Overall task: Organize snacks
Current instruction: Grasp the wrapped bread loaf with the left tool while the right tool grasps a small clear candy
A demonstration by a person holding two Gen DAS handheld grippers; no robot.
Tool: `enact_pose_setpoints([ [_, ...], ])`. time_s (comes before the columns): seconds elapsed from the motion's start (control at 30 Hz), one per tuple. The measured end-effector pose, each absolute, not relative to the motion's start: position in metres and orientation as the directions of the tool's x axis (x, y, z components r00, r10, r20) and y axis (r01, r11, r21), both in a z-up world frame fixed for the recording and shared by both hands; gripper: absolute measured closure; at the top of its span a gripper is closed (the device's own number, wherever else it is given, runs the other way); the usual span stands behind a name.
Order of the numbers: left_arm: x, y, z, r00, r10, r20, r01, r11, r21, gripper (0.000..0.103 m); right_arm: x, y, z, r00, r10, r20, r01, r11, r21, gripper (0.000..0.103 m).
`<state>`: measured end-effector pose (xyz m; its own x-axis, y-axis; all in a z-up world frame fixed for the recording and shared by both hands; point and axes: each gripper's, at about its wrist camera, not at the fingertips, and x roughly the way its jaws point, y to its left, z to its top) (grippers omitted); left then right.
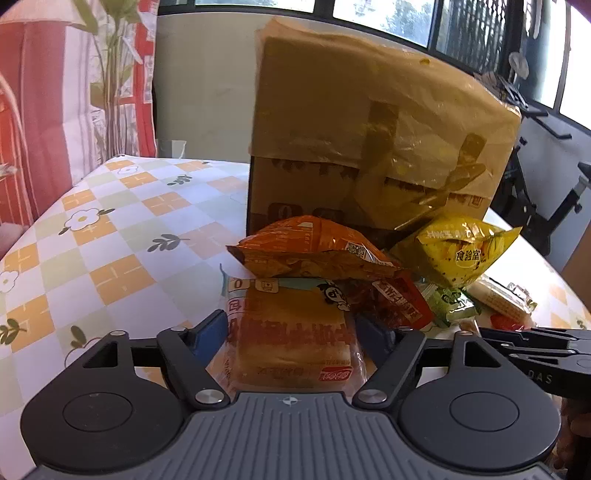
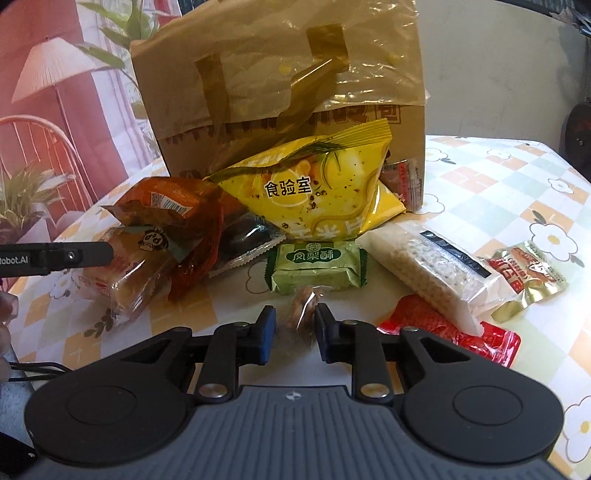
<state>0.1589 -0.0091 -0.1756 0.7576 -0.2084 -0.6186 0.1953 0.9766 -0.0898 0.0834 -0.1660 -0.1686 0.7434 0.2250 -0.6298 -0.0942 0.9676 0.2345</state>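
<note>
Covering table (image 1: 122, 229): flowered checked cloth

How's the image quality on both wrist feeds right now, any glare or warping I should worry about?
Left wrist view: backlit by the windows, tall brown paper bag in shade, glare on the orange foil snack packet, fisheye bending at the edges. Right wrist view: brighter, sharp print on the yellow chip bag, sheen on the red foil packet.

Daylit windows (image 1: 388, 14) behind; pale wall (image 1: 203, 85); lamp-print curtain (image 2: 55, 92) left; floral checked tablecloth (image 1: 110, 236).
</note>
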Motion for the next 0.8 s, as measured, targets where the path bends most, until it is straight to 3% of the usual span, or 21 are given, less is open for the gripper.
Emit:
enact_pose_setpoints([
  [0.33, 0.178, -0.027, -0.2, 0.748, -0.133, -0.65, 0.21, 0.977, 0.042, 0.003, 0.079, -0.169, -0.171, 0.76, 0.237, -0.605, -0.099, 0.962, 0.253, 0.078],
  [0.5, 0.183, -0.022, -0.208, 0.733, -0.167, -0.659, 0.203, 0.979, -0.022, 0.002, 0.079, -0.167, -0.171, 0.762, 0.23, -0.606, -0.1, 0.965, 0.241, 0.078],
  [0.53, 0.184, -0.021, -0.209, 0.73, -0.177, -0.66, 0.201, 0.979, -0.04, 0.003, 0.079, -0.166, -0.171, 0.762, 0.226, -0.607, -0.099, 0.967, 0.236, 0.078],
  [0.67, 0.18, -0.017, -0.207, 0.732, -0.209, -0.649, 0.216, 0.974, -0.069, 0.024, 0.079, -0.164, -0.171, 0.763, 0.219, -0.609, -0.1, 0.97, 0.223, 0.078],
  [0.8, 0.173, -0.009, -0.203, 0.731, -0.217, -0.647, 0.209, 0.974, -0.09, 0.027, 0.081, -0.165, -0.171, 0.757, 0.223, -0.614, -0.099, 0.968, 0.229, 0.078],
])
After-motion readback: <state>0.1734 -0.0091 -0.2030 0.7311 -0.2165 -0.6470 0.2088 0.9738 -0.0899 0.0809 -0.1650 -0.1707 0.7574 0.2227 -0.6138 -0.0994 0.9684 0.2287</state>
